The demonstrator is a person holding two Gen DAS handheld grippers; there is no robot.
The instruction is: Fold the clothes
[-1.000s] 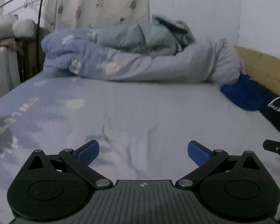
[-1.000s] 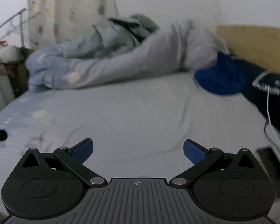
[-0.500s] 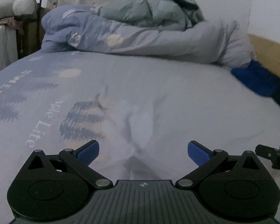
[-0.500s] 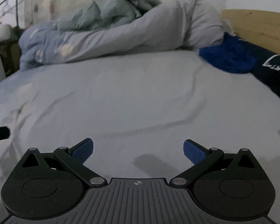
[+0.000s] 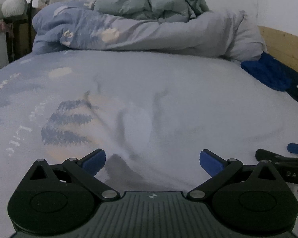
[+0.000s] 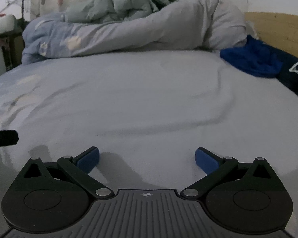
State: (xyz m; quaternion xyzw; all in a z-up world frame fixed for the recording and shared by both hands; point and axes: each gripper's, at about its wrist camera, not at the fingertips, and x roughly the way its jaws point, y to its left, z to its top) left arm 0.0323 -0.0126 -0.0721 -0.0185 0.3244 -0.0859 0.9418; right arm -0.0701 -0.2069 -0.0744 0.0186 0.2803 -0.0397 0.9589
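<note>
blue garment fuller in right view; tree print only left

Both views are dim and cool-toned, with a flat bluish-grey cast. Soft shadows fall on the bed sheet just ahead of the right tool and the left tool. The sheet print and the rumpled duvet look smeared and soft. Fisheye bending curves the bed, and the corners go dark.
</note>
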